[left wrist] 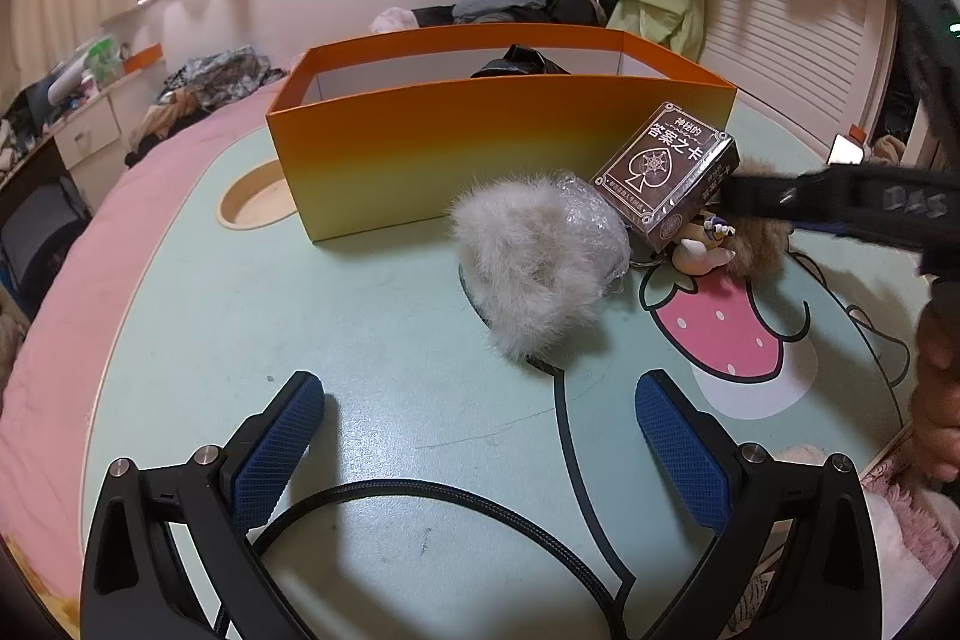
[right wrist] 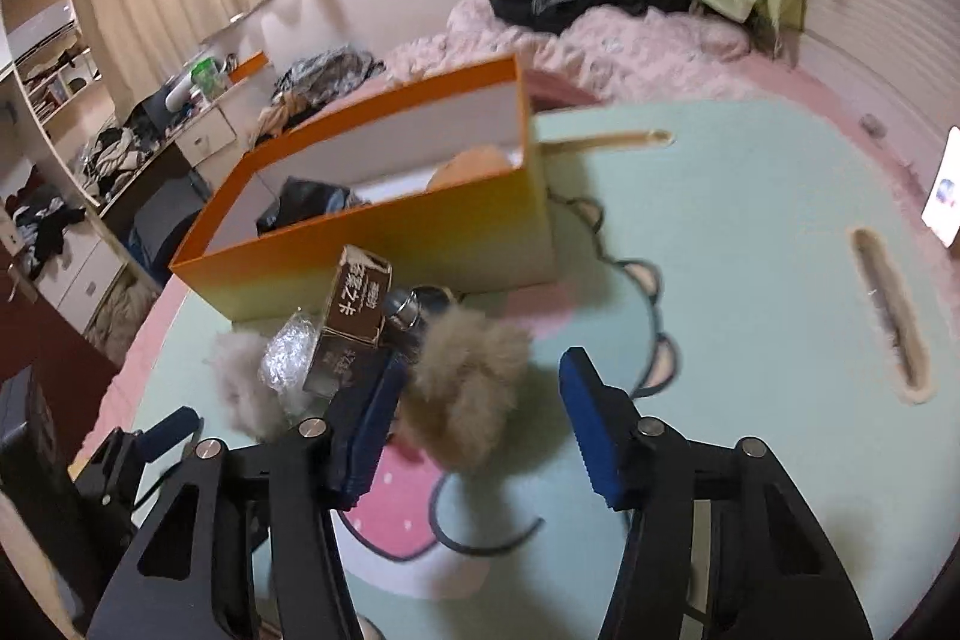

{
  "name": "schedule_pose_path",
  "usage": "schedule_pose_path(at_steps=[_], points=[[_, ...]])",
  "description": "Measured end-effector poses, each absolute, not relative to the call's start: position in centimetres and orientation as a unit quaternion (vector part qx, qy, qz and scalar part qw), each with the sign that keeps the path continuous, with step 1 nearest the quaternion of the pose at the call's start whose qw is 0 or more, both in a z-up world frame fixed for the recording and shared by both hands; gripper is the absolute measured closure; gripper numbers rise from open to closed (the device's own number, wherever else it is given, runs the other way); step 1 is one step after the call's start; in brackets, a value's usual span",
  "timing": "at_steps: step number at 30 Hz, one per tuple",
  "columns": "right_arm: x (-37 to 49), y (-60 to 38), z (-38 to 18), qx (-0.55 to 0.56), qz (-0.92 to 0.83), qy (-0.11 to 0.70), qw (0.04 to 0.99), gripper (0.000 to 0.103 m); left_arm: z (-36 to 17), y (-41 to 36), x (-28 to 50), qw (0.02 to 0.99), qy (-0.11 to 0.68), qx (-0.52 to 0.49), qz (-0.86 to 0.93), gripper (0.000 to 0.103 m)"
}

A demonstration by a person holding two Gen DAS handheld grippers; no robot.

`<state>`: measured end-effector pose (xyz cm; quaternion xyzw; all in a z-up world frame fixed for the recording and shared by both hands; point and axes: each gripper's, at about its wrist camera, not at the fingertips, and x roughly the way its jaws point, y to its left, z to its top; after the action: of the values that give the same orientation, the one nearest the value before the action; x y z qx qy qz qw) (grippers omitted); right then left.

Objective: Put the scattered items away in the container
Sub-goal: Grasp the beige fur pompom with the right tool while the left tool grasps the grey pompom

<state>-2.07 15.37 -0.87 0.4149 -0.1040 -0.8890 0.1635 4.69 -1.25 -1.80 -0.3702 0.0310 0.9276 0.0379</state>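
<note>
An orange cardboard box (left wrist: 420, 148) stands open-topped on the mint mat, holding a black item (right wrist: 300, 208) and a tan round thing (right wrist: 474, 166). In front of it lie a white fur puff (left wrist: 528, 250), bubble wrap (left wrist: 594, 214), a brown card deck box (left wrist: 666, 166), a small figure keychain (left wrist: 708, 247) and a brown fur pom (right wrist: 468, 388). My right gripper (right wrist: 480, 430) straddles the brown pom; its left pad touches the fur, its right pad stands apart. My left gripper (left wrist: 480, 436) hovers open over bare mat, short of the white puff.
The mat (left wrist: 372, 340) has a strawberry print and lies on a pink bed. A silver metal piece (right wrist: 408, 307) sits behind the pom. A phone (right wrist: 942, 196) lies at the right edge. A hand (left wrist: 936, 388) holds the right tool. Clothes pile behind the box.
</note>
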Motion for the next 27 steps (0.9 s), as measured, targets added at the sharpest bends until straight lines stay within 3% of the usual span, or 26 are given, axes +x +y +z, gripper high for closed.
schedule_pose_path(at_steps=[1,8,16,17,21,26,27], points=[[-2.3,15.6,-1.3,0.423,-0.884,-0.111,0.166,0.08,-1.8,-1.2,4.7,0.038,0.031,-0.37,0.928,0.0],[1.5,20.3,0.6,0.34,-0.917,-0.163,0.134,0.08,-1.7,-1.3,4.9,0.037,0.031,-0.372,0.927,0.0],[1.7,21.1,0.4,0.353,-0.907,-0.178,0.145,0.079,0.7,-2.2,4.1,0.047,0.007,-0.349,0.936,0.0],[1.7,20.8,0.3,0.356,-0.906,-0.176,0.148,0.079,0.9,-2.5,3.7,0.045,-0.001,-0.351,0.935,0.002],[1.9,20.4,0.5,0.355,-0.907,-0.165,0.155,0.079,1.1,-3.0,2.1,0.058,-0.022,-0.362,0.93,0.036],[2.1,20.1,0.6,0.352,-0.91,-0.153,0.155,0.079,-0.2,-2.0,1.0,0.081,-0.009,-0.383,0.92,0.038],[2.1,19.8,0.7,0.352,-0.911,-0.148,0.156,0.079,-0.3,-1.6,1.0,0.081,-0.004,-0.382,0.921,0.046]])
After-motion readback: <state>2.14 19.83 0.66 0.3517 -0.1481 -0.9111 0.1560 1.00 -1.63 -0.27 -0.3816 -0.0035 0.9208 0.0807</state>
